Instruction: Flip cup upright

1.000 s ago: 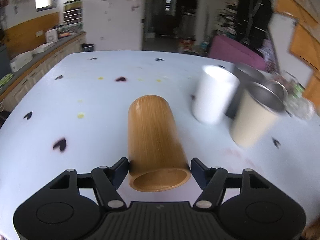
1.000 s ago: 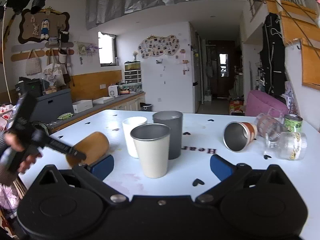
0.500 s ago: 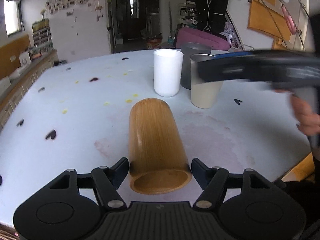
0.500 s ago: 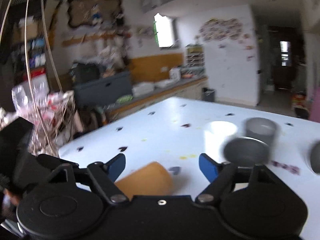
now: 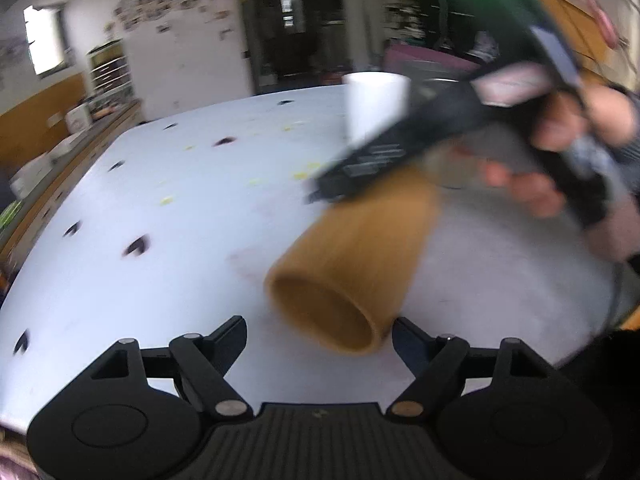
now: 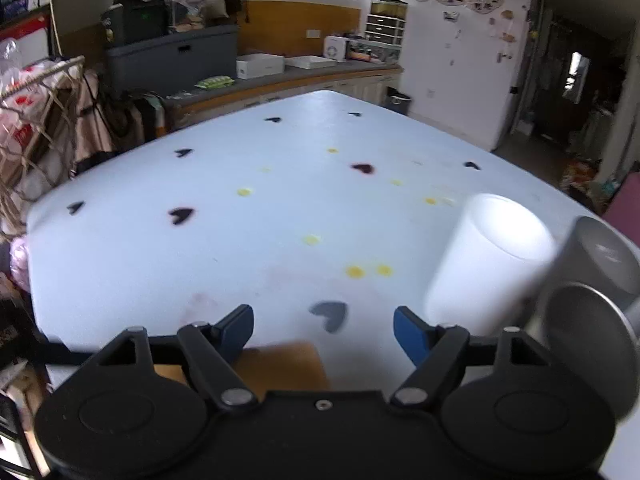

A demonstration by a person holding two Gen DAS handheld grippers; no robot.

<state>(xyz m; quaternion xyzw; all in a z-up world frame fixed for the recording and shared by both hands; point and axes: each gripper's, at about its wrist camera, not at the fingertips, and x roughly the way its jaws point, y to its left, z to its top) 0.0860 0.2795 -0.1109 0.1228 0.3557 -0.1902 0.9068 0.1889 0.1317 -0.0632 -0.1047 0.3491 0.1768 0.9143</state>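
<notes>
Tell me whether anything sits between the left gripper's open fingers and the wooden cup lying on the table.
Nothing visible does. The wooden cup lies on its side with its open mouth just ahead of the left gripper, on bare table. The right gripper is over the cup's far end, not in the gap.

Wooden cup [image 5: 352,264] motion-blurred, far end hidden behind blurred right claw body [image 5: 404,148]; in right wrist view only a sliver [image 6: 276,364] shows. White cup [image 6: 488,264] and steel cup [image 6: 588,344] blurred, steel cut off right.
</notes>
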